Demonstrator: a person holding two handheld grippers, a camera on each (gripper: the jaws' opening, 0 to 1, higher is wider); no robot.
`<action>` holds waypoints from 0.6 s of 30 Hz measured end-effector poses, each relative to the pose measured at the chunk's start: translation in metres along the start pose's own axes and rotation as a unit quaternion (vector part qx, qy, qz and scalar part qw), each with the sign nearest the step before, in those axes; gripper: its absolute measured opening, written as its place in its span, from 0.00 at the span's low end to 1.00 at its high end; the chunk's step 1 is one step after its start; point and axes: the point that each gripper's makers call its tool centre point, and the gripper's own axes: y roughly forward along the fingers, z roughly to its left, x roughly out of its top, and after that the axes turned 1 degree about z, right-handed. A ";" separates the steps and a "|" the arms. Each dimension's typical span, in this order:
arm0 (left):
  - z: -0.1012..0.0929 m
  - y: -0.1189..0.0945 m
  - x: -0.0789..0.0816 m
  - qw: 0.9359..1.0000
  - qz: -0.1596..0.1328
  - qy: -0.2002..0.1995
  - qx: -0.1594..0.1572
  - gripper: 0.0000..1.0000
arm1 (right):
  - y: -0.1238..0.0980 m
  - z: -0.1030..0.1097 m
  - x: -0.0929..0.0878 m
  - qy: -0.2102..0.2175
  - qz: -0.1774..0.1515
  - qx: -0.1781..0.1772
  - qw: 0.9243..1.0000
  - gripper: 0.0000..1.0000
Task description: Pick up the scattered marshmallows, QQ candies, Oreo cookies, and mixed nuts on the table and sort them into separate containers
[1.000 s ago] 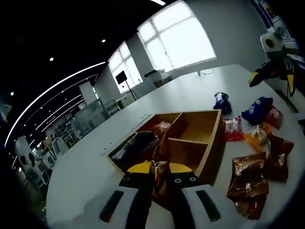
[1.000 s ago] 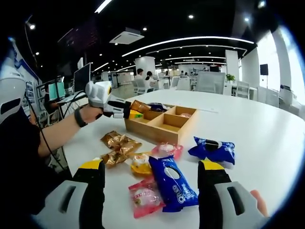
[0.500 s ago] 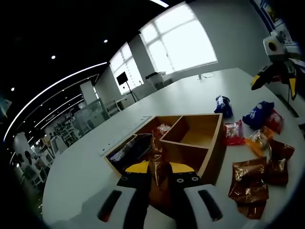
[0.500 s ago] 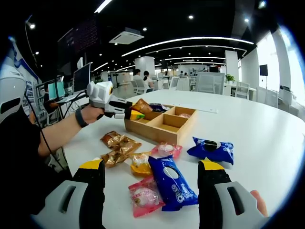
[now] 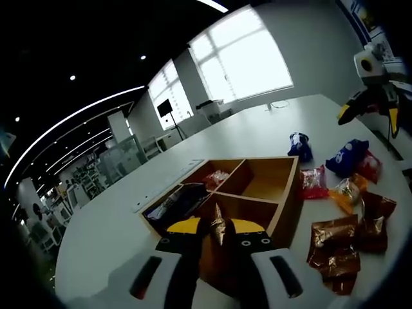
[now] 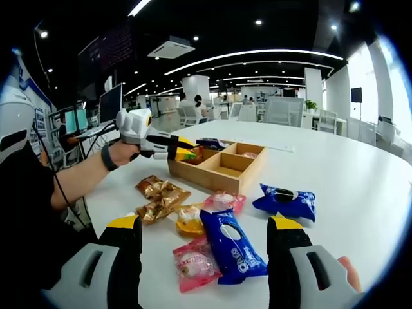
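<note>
In the left gripper view the left gripper (image 5: 215,226) sits at six o'clock, its jaws pinched on a brown nut packet (image 5: 217,230) held over the near compartment of the wooden divided tray (image 5: 284,205) — the step in hand looks like dropping it in, which calls for parting the jaws once the packet is inside the walls. More brown packets (image 5: 336,248) lie at four o'clock. In the right gripper view the right gripper (image 6: 205,228) hangs with jaws wide apart and empty — a blue Oreo pack (image 6: 234,249) lies between them at six o'clock, a likely next pick.
</note>
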 end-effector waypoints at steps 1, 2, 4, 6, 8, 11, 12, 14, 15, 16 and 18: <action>0.000 0.000 0.000 1.000 0.000 -0.001 0.001 0.22 | 0.000 0.000 0.000 0.000 0.001 0.000 1.000 0.75; 0.001 0.000 0.000 1.000 -0.001 -0.003 0.002 0.23 | 0.000 0.000 -0.001 0.000 0.001 0.000 1.000 0.75; -0.002 0.000 0.002 1.000 -0.002 -0.006 0.003 0.25 | 0.000 0.000 -0.002 -0.001 0.003 0.001 1.000 0.75; -0.001 0.000 0.002 1.000 -0.002 -0.009 0.008 0.27 | 0.000 0.001 -0.002 -0.001 0.004 0.001 1.000 0.75; 0.002 -0.001 0.003 1.000 -0.003 -0.017 0.015 0.33 | 0.000 0.001 -0.002 -0.001 0.002 0.001 1.000 0.75; 0.005 -0.002 0.004 0.999 -0.011 -0.028 0.026 0.44 | -0.001 0.001 -0.001 0.002 0.000 0.002 1.000 0.75; 0.006 -0.002 0.004 0.999 -0.012 -0.033 0.028 0.45 | -0.001 0.001 -0.001 0.001 0.000 0.001 1.000 0.75; 0.007 -0.003 0.002 0.998 -0.012 -0.046 0.028 0.46 | -0.001 0.001 -0.001 0.000 0.000 0.001 1.000 0.75; 0.007 -0.003 0.002 0.998 -0.014 -0.051 0.027 0.47 | -0.001 0.001 -0.001 0.001 0.000 0.001 1.000 0.75; 0.007 -0.003 0.002 0.998 -0.015 -0.053 0.028 0.49 | -0.001 0.001 -0.002 0.001 0.001 0.001 1.000 0.75; 0.010 -0.004 0.001 0.998 -0.017 -0.056 0.035 0.52 | -0.001 0.001 -0.002 0.000 0.002 0.000 1.000 0.75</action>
